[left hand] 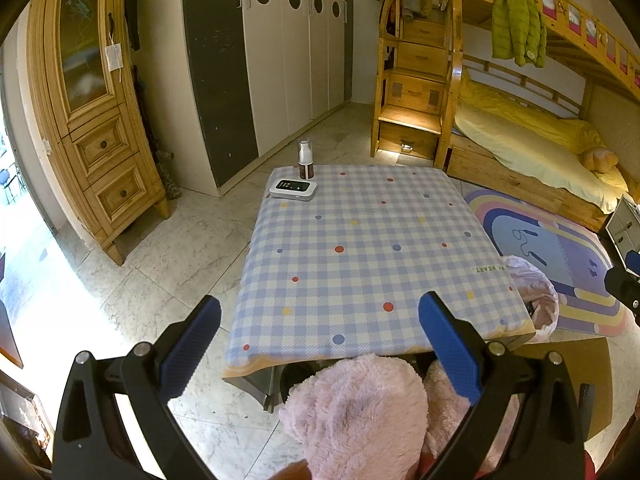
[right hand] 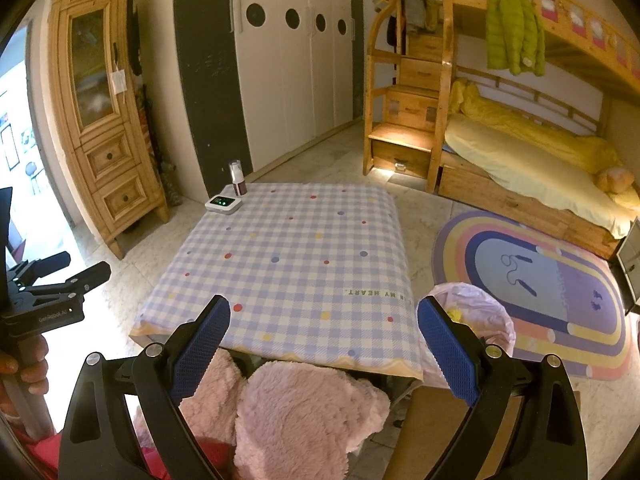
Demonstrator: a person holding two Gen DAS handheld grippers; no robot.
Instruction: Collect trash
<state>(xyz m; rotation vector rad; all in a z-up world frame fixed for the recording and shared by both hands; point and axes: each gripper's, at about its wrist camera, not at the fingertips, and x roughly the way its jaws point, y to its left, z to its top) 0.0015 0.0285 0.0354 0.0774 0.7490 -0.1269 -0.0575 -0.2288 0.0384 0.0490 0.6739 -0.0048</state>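
Observation:
A low table with a blue checked cloth (left hand: 360, 248) (right hand: 296, 264) stands in front of me. A trash bin lined with a pale pink bag (right hand: 476, 316) (left hand: 532, 292) stands on the floor at the table's right front corner, with something yellow inside. My left gripper (left hand: 320, 316) is open and empty, held above the table's near edge. My right gripper (right hand: 324, 316) is open and empty, also above the near edge. The left gripper also shows at the left of the right wrist view (right hand: 60, 280). No loose trash shows on the cloth.
A small dark bottle (left hand: 306, 160) (right hand: 238, 178) and a white device with a lit screen (left hand: 294, 189) (right hand: 224, 203) sit at the table's far left corner. My pink fleece knees (left hand: 360, 408) are under the near edge. A rainbow rug (right hand: 540, 280), bunk bed and wooden cabinet surround the table.

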